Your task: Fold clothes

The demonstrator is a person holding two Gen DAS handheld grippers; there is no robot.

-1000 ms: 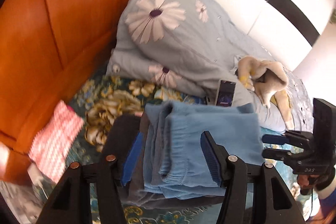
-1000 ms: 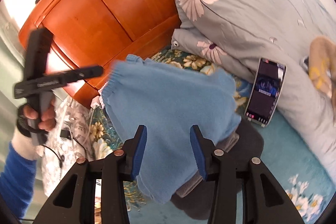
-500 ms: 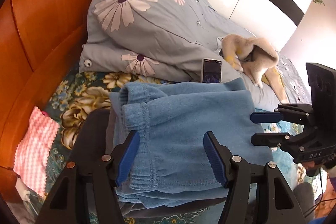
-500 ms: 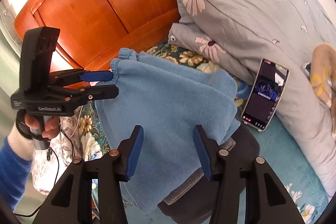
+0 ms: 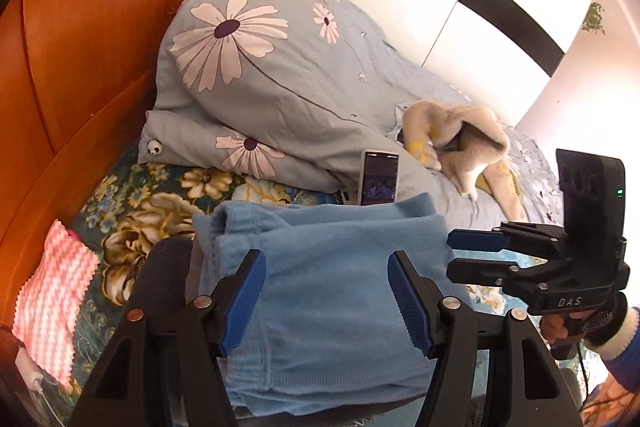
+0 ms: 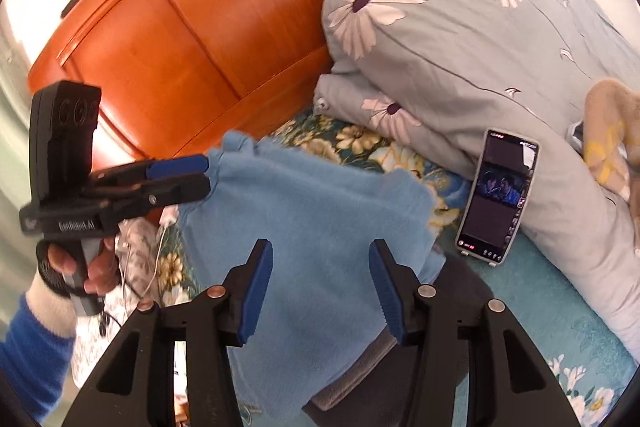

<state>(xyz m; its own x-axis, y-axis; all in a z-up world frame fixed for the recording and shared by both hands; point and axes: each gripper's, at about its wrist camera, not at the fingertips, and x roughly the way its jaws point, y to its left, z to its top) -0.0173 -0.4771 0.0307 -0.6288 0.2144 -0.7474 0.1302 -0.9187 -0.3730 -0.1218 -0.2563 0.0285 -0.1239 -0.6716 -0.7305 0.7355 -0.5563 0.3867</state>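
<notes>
Centrally, a folded light-blue fleece garment (image 5: 320, 283) lies atop dark folded clothes (image 6: 404, 383) on the floral bedsheet (image 5: 132, 223). Both the left gripper (image 5: 326, 301) and right gripper (image 6: 320, 293) hover above it, fingers spread, gripping nothing.

Light blue garment (image 5: 336, 275), daisy-print grey duvet (image 5: 280, 75), orange headboard (image 5: 80, 47).

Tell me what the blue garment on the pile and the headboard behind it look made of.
Blue garment: soft fleece or brushed knit, judging by its matte, fuzzy nap and a gathered hem at the far corner. Headboard: wood, or possibly veneer, orange-brown with a glossy varnish, visible grain, panel grooves and carved relief.
</notes>
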